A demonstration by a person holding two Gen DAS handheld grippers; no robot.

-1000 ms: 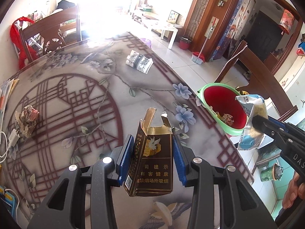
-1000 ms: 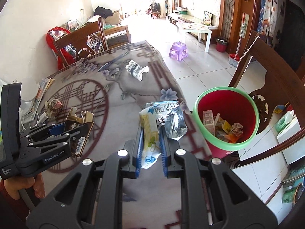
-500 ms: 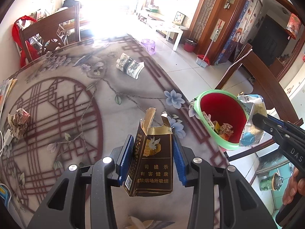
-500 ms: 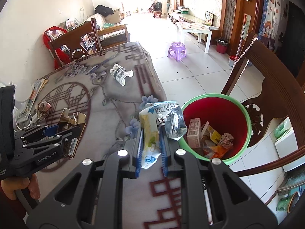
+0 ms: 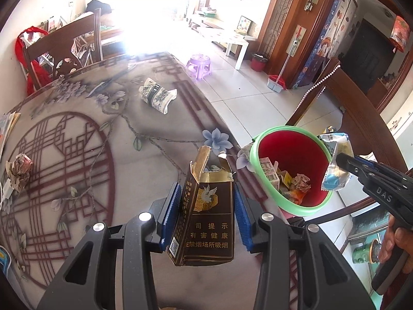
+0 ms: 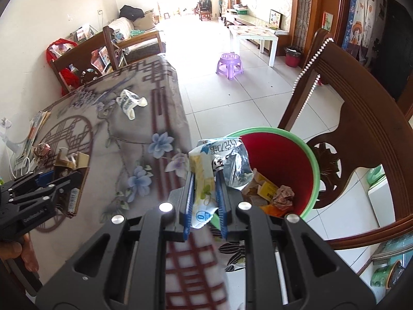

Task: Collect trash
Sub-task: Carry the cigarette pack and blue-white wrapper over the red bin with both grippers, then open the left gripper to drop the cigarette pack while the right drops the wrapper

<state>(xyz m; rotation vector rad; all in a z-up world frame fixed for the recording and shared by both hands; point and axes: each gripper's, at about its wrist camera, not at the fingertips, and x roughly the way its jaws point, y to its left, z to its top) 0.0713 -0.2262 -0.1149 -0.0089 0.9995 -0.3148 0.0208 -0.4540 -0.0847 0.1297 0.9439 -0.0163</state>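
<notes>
My right gripper [image 6: 204, 201], angled down, clamps a snack wrapper [image 6: 206, 170] over the red bin [image 6: 307, 160]. My left gripper [image 5: 206, 214] pinches a cigarette pack [image 5: 206, 217] above the floral tablecloth [image 5: 77, 142].

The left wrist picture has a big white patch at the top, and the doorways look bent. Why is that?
Left wrist view: daylight from the far room blows out to white, washing over the far end of the table. Both views: the fisheye lens bows straight lines, such as the chair back, and darkens the corners. Right wrist view: the tablecloth edge near the lens is blurred.
</notes>
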